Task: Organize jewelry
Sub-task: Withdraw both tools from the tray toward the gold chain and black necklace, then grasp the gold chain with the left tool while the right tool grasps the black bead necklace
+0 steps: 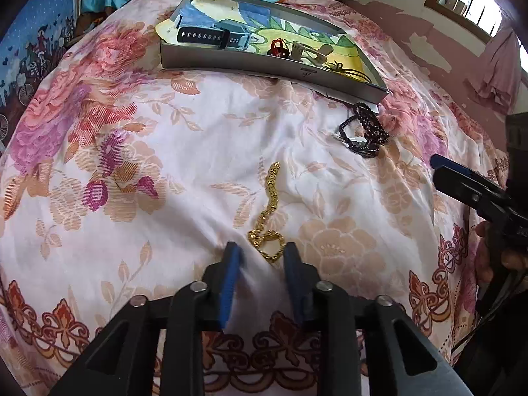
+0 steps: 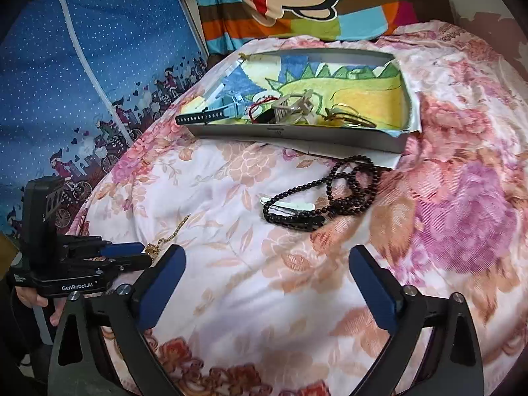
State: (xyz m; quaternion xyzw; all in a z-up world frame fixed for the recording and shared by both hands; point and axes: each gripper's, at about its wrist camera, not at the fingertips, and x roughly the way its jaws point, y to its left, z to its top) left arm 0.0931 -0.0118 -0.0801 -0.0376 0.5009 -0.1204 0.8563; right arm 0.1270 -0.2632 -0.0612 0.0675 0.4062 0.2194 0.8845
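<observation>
White print on the black housing of the left gripper point(image 2: 132, 255) reads "GenRobot.AI"; a smaller label beside it is too blurred to read, as is the small dark mark on the near wall of the shallow grey cardboard tray point(image 1: 231, 64). Left gripper: blue rubbery pads, black hinged arms with silver pivot pins, jaws at a narrow gap on the quilt, the looped near end of the gold link chain point(image 1: 269, 217) lying between the tips; contact cannot be told. The chain runs forward from the tips across the glossy pink-and-peach floral quilt point(image 1: 148, 171). Right gripper point(image 2: 267, 275): jaws spread wide, nothing between them, over bare quilt. Ahead of it, a string of small round black beads point(image 2: 343, 191) lies coiled over a pale flat clip, just short of the tray. Tray lining is a crayon-style drawing in green, yellow and blue; inside lie a black perforated watch strap point(image 1: 203, 36), a red cord piece point(image 1: 277, 48), a beige claw clip point(image 1: 305, 52) and thin gold hoops point(image 1: 346, 69). Beyond the tray, a striped cartoon-monkey pillow point(image 2: 297, 3).
</observation>
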